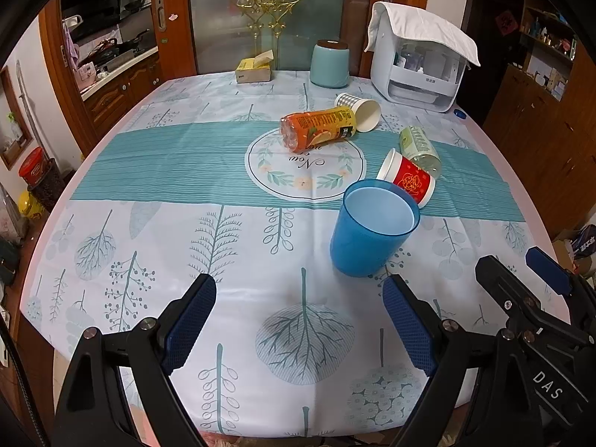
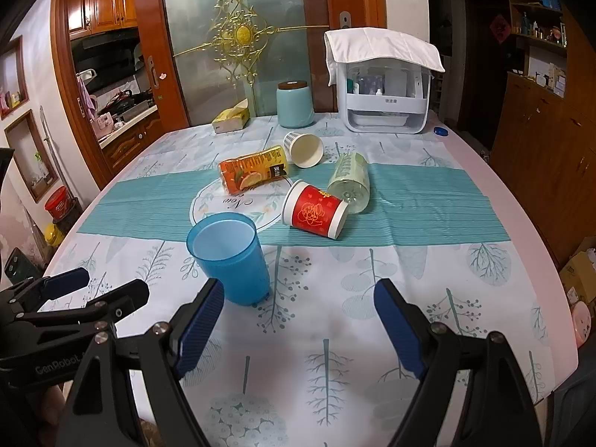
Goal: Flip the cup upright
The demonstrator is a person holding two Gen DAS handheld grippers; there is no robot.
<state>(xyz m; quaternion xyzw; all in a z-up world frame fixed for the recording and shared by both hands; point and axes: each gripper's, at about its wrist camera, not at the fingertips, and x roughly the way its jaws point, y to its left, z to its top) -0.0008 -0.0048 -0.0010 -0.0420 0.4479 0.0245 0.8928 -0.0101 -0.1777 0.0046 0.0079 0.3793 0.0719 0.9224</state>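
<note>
A blue plastic cup point(image 1: 372, 229) stands upright on the tablecloth, mouth up; it also shows in the right wrist view point(image 2: 231, 257). A red paper cup point(image 1: 408, 180) point(image 2: 316, 210) lies on its side behind it. A checked paper cup point(image 1: 359, 110) point(image 2: 303, 147) lies on its side farther back. My left gripper point(image 1: 300, 324) is open and empty, near the front edge, left of the blue cup. My right gripper point(image 2: 298, 329) is open and empty, just right of the blue cup; it also shows in the left wrist view point(image 1: 521, 273).
An orange juice bottle point(image 1: 316, 128) and a clear green bottle point(image 1: 421, 147) lie on their sides mid-table. A teal canister point(image 1: 329, 63), tissue box point(image 1: 253, 69) and covered white appliance point(image 1: 421, 59) stand at the far edge. A blue bottle cap point(image 1: 460, 113) lies at the right.
</note>
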